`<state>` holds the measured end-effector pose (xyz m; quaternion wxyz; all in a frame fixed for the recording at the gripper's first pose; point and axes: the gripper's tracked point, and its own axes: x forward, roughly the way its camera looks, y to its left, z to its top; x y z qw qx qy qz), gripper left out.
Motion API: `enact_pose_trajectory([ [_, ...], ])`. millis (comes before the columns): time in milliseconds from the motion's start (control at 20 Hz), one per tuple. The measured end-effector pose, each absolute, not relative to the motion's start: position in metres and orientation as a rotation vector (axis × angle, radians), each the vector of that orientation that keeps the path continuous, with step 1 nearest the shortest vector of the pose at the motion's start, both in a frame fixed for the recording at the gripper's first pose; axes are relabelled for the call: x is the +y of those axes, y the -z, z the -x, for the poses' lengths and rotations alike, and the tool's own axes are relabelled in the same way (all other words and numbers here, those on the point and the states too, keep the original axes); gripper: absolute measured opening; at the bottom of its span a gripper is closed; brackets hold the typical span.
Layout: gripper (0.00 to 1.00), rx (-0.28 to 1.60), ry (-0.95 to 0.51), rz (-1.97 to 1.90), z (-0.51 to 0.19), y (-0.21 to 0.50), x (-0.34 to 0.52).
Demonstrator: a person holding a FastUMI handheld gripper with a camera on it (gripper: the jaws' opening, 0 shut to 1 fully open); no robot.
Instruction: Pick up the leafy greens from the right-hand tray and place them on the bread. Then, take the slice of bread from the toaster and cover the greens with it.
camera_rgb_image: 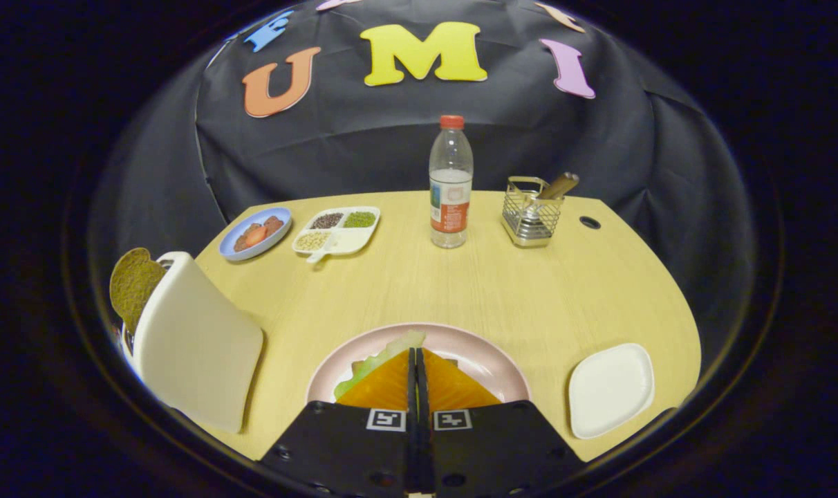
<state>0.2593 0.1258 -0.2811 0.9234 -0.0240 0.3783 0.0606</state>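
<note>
My tongs (416, 360) are pressed together, nothing visibly between them, tips over the pink plate (488, 360); leafy greens (381, 360) lie there just ahead of the fingers (384, 387); bread under them I cannot make out; second slice of bread (133, 282) stands up in the white toaster (194, 342) at left; white tray (611, 389) sits on the surface (460, 283) at right.

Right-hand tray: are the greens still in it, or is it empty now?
Empty: the white tray shows bare. The greens lie on the pink plate, beside the shut gripper. Bread slice sits in the toaster.
</note>
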Motion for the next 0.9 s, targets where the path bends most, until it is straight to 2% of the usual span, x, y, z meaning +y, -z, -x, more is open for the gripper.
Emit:
enact_pose_trajectory([
  [200,0.05,0.781,-0.098,0.037,-0.267,0.290,0.118],
  [250,0.15,0.782,-0.070,0.042,-0.266,0.287,0.113],
  [300,0.20,0.784,-0.027,0.043,-0.265,0.289,0.104],
  [350,0.32,0.794,0.021,0.042,-0.264,0.289,0.095],
  [400,0.35,0.799,0.039,0.018,-0.260,0.286,0.093],
  [500,0.44,0.807,0.021,-0.017,-0.254,0.278,0.099],
  [600,0.59,0.784,0.013,0.007,-0.248,0.265,0.099],
  [650,0.71,0.776,0.006,0.021,-0.243,0.258,0.100],
  [750,0.87,0.770,-0.010,0.029,-0.232,0.246,0.108],
  [850,0.97,0.762,-0.047,0.030,-0.221,0.231,0.123],
  [900,0.98,0.752,-0.059,0.033,-0.216,0.221,0.130],
])
